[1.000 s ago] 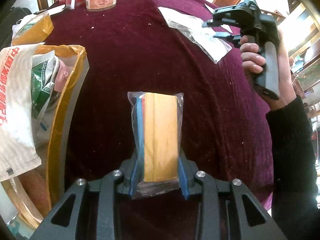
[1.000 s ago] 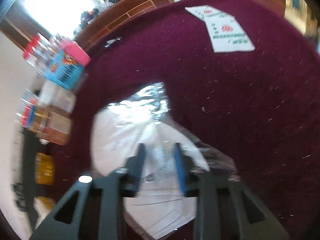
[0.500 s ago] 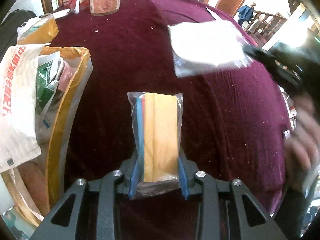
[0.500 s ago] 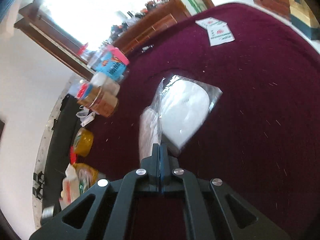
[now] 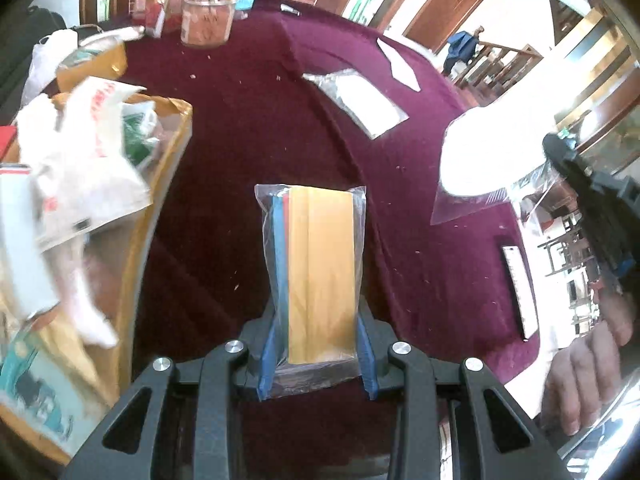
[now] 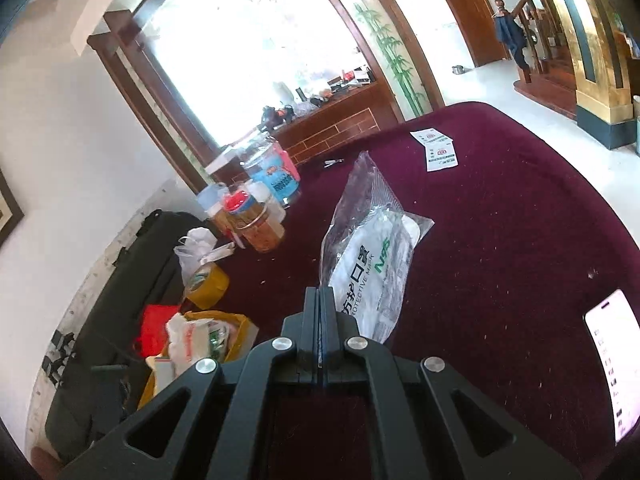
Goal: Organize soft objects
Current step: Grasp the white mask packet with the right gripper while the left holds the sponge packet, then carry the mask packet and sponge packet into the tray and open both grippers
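Right wrist view shows the right tongs (image 6: 320, 312) pinching a bagged mask (image 6: 370, 256) by its edge, left tongs (image 5: 316, 344) clamping a sponge pack (image 5: 316, 276); carry both steadily to the yellow bag (image 5: 176, 132).

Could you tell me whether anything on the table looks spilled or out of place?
Pale crumbs are scattered across the maroon tablecloth, and a phone lies screen lit near the table's edge. Nothing looks spilled or damaged.

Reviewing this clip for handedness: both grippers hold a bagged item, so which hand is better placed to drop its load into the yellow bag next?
Left, probably. The left gripper holds the cloth pack right beside the open yellow bag; the right gripper carries its mask pouch farther off.
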The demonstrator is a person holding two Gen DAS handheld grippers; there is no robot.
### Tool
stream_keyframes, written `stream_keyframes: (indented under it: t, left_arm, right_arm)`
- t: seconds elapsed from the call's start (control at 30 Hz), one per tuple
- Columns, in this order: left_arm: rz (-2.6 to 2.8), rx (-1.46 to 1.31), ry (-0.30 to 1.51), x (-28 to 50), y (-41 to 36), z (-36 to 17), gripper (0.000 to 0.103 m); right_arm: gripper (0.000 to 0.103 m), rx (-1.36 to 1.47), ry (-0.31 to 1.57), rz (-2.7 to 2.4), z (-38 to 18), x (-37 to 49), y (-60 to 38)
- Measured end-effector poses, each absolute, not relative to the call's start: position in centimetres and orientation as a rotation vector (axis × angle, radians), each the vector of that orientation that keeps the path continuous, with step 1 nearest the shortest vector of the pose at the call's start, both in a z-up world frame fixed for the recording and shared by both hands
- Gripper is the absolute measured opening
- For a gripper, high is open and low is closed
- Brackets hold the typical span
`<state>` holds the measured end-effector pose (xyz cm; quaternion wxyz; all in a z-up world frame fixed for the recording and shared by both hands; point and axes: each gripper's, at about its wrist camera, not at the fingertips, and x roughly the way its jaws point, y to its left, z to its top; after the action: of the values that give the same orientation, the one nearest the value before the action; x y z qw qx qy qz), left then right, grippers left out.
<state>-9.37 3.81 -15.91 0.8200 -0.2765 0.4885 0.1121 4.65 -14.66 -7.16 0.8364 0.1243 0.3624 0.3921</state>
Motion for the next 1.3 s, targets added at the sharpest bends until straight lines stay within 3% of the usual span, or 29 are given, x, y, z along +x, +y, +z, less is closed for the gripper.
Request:
stream_keyframes:
  t: [0.37,0.77,1.1,1.3]
  left_arm:
    - [0.238,-0.593,0.926,-14.9,3.5,-11.6,0.035]
    - [0.382,-0.716,0.81,-23.6,10.6,-9.4,0.035]
    - [0.524,-0.832,0.799,-27.6,17.3,-12.2,0.035]
    - [0.534,-0.866,0.815,-27.9,19.4,-14.0,0.035]
  right_arm:
    - [0.001,0.293,0.706,0.927,-4.6,-0.3,-15.0]
    - [0.001,0.279,0.734,1.212,-3.5,-5.3,-7.7]
    - [0.001,0.266,0.791,1.48,-2.0,-7.6,1.2]
    - [0.001,0.233,0.941,1.429,-6.5,-5.8,5.1]
